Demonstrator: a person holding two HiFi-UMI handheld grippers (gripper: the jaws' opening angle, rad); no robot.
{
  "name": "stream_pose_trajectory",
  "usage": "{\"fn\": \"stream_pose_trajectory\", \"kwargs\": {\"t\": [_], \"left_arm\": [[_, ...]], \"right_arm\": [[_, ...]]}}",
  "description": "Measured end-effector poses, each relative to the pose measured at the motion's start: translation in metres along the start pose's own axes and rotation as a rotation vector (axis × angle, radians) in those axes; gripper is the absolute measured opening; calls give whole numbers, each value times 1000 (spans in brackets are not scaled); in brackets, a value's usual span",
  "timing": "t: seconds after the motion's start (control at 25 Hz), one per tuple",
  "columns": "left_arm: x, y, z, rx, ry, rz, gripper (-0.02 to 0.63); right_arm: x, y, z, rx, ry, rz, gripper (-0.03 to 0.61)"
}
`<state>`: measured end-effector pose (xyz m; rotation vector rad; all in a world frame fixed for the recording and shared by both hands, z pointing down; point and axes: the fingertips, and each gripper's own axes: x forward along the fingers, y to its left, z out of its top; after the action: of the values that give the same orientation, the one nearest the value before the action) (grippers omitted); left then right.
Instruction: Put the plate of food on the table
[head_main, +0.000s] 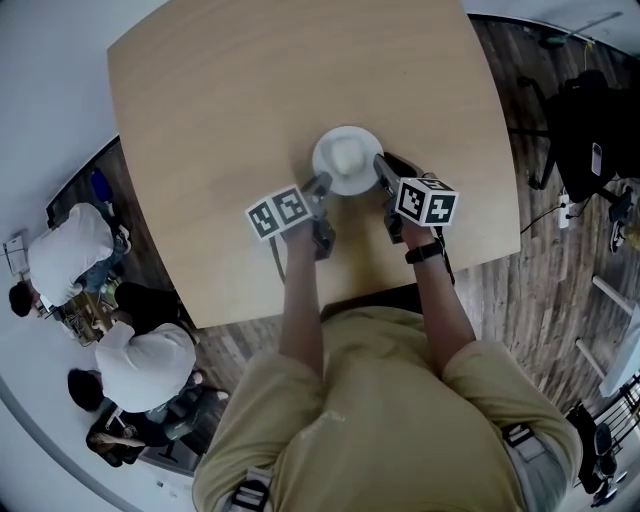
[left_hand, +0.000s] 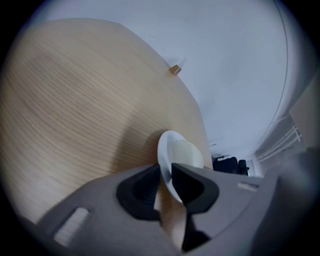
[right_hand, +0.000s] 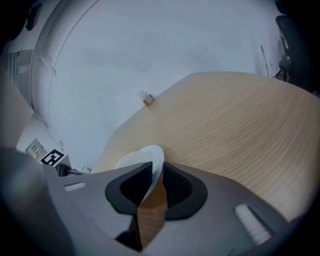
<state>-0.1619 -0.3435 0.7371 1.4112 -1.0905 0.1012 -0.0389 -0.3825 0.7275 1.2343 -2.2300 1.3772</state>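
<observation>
A white plate (head_main: 347, 160) with a pale mound of food (head_main: 346, 153) rests on the light wooden table (head_main: 230, 100), near its front edge. My left gripper (head_main: 322, 186) is at the plate's near-left rim and my right gripper (head_main: 380, 168) at its right rim. In the left gripper view the plate (left_hand: 166, 148) stands edge-on, its rim running between the dark pads of the left gripper (left_hand: 166, 176) with a thin gap showing. In the right gripper view the plate (right_hand: 153, 157) rim likewise lies between the slightly parted pads of the right gripper (right_hand: 156, 173).
Two people in white shirts (head_main: 70, 255) (head_main: 150, 365) sit on the floor at the left of the table. A dark chair and bags (head_main: 590, 140) stand at the right on the wooden floor. The table's far half is bare wood.
</observation>
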Motion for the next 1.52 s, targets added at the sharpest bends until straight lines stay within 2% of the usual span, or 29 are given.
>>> {"fn": "stream_pose_trajectory", "kwargs": {"t": [0.24, 0.36, 0.52, 0.64, 0.84, 0.96, 1.08, 1.32, 1.52], "left_arm": [[1, 0, 2, 17, -9, 19, 81], [2, -2, 1, 24, -2, 24, 119], [-1, -4, -3, 36, 1, 20, 209], [-9, -6, 6, 50, -40, 18, 239], [-35, -14, 20, 84, -133, -1, 242], [-54, -27, 21, 155, -169, -26, 263], [-75, -47, 21, 266, -216, -51, 274], [-135, -97, 10, 443, -345, -141, 266], [-185, -144, 4, 604, -441, -185, 202]], "right_arm": [[5, -2, -2, -17, 20, -12, 74], [5, -3, -2, -15, 30, -29, 69], [1, -7, -3, -42, 25, -56, 69], [-2, -9, 6, -50, -14, -53, 78], [-18, 1, 21, -93, -69, -42, 105], [-36, 15, 29, -156, -122, -39, 115], [-55, 38, 37, -269, -182, -32, 115], [-114, 103, 49, -329, -334, 89, 114], [-165, 153, 55, -387, -422, 158, 28]]}}
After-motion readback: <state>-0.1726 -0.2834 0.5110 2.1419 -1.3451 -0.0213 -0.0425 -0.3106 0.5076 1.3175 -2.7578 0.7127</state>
